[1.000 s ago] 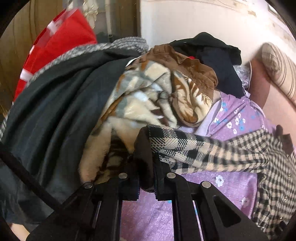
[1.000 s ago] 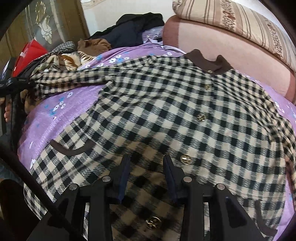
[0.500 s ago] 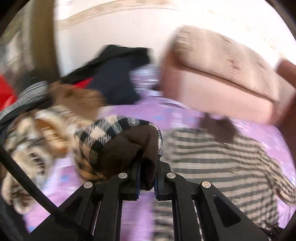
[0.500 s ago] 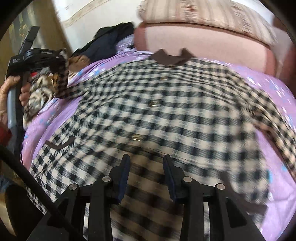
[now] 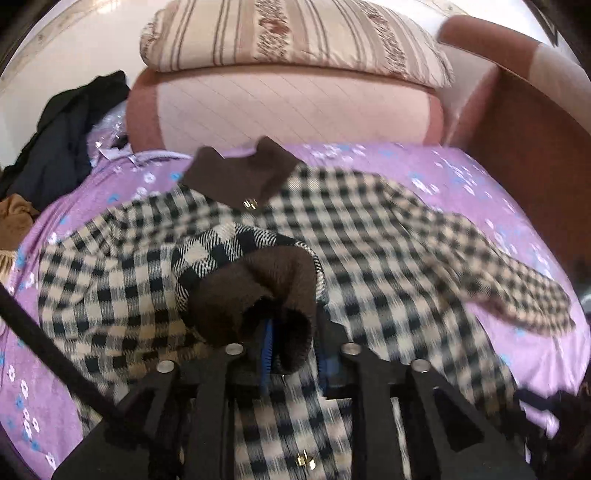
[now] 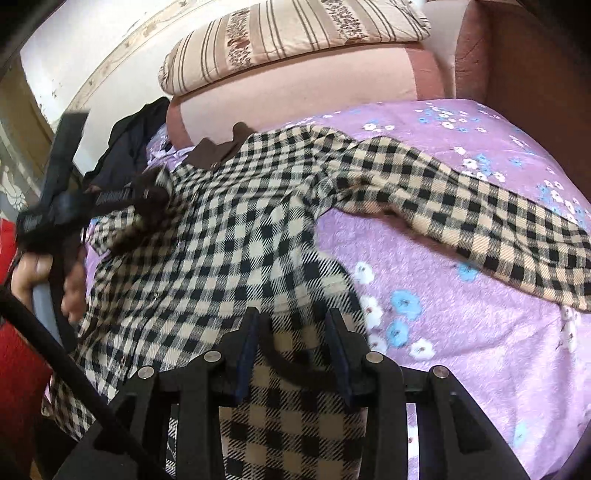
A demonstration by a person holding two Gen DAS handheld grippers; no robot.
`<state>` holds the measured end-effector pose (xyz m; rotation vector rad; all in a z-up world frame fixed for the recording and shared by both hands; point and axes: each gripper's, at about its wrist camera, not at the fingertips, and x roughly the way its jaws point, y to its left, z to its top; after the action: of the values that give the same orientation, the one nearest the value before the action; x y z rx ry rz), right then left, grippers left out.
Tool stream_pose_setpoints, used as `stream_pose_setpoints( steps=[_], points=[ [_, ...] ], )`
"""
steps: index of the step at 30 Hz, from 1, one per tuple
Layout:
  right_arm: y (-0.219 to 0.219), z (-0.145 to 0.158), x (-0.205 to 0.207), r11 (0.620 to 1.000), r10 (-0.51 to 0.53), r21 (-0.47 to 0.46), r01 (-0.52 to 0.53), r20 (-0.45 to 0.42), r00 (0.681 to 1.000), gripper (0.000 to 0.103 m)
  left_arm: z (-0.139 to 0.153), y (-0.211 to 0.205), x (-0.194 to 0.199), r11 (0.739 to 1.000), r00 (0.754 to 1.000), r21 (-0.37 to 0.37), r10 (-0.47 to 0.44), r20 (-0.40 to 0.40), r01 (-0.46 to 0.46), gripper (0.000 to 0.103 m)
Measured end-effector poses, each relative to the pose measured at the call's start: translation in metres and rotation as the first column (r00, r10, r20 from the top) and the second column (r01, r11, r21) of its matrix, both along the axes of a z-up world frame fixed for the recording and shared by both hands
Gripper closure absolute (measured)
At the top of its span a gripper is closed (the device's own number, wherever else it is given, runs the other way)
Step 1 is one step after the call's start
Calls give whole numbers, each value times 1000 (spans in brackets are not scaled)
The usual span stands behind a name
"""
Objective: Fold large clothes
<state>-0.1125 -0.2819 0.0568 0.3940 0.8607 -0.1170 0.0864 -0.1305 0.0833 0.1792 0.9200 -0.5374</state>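
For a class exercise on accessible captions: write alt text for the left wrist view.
The left gripper, jaws slightly parted, has the brown cuff of a checked coat sleeve between them, above the coat's buttoned front. The coat lies spread on a purple flowered bedspread, with a striped pillow behind.

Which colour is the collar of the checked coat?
Dark brown collar; the left wrist view shows it best.

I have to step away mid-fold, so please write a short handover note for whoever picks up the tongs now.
Left tongs: jaws have just been opening, the brown sleeve cuff loose between them, carried over the checked coat.
Right tongs: open above the coat's hem, gripping nothing.
Coat lies buttoned, front up, on the purple bedspread, collar toward the headboard.
Done: one sleeve brought across.
Left: the other sleeve, then fold the body.
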Motion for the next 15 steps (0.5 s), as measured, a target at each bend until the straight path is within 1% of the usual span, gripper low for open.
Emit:
stream_pose_setpoints(
  steps=[1, 3, 4, 5, 6, 7, 9, 11, 12, 13, 14, 15],
  points=[
    [-2, 2, 2, 1000, 3, -2, -2, 5, 1000, 63, 1, 6, -5, 1000, 1000, -15, -8, -13, 8, 60],
    [-1, 9, 13, 1000, 27, -13, -27, 14, 1000, 63, 10, 30, -20, 998, 999, -63, -6, -33, 4, 48],
    [0, 10, 20, 999, 44, -18, -44, 16, 999, 61, 13, 46, -26, 996, 999, -90, 13, -45, -17, 44],
    [4, 12, 29, 998, 66, -23, -65, 18, 998, 56, 16, 62, -30, 993, 997, -111, 38, -60, -44, 42],
    [8, 14, 37, 996, 81, -25, -80, 21, 996, 55, 18, 77, -32, 990, 996, -124, 61, -71, -70, 39],
    [14, 16, 47, 994, 103, -27, -102, 26, 994, 53, 18, 92, -34, 987, 993, -129, 90, -74, -99, 38],
    [25, 17, 68, 989, 146, -21, -146, 32, 989, 53, 18, 122, -33, 978, 983, -105, 180, -42, -183, 38],
    [39, 16, 93, 981, 193, 14, -194, 38, 980, 47, 13, 152, -26, 959, 960, -63, 279, 2, -278, 38],
    [45, 15, 105, 976, 212, 36, -214, 36, 976, 47, 9, 165, -22, 948, 950, -61, 313, 2, -312, 38],
    [52, 13, 114, 974, 219, 44, -220, 33, 975, 47, 5, 176, -18, 938, 941, -69, 339, -8, -338, 38],
    [60, 14, 123, 973, 224, 45, -226, 35, 974, 47, 1, 190, -15, 925, 929, -92, 370, -21, -370, 38],
    [72, 18, 127, 970, 238, 33, -239, 50, 970, 47, -4, 202, -13, 913, 919, -111, 393, -29, -393, 38]
  ],
)
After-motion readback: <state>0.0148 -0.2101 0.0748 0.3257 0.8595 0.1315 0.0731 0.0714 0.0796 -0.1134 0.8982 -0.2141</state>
